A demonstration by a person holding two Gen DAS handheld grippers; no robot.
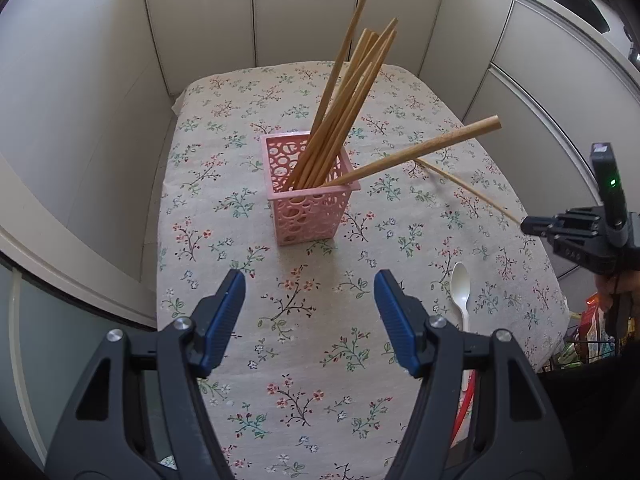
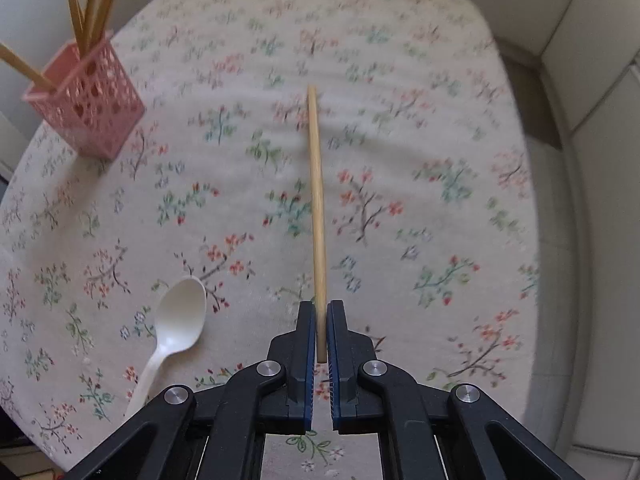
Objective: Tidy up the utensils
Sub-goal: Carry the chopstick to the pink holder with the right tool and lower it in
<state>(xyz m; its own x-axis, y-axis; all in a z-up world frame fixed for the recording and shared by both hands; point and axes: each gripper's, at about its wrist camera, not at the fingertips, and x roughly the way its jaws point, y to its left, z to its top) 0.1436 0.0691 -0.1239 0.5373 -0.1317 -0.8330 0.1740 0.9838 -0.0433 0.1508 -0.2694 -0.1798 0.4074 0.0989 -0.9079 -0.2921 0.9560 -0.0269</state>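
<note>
Right gripper (image 2: 320,334) is clamped on a lone wooden chopstick (image 2: 315,200) lying on the floral tablecloth (image 2: 440,140); left gripper (image 1: 310,320) hangs open. Next, I'd guess: lift, drop into the pink perforated plastic holder (image 2: 86,104).

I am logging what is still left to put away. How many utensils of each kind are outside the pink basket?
chopstick: 1, clamped in the right gripper
spoon: 1, white, lying on the tablecloth
Total: 2
</note>
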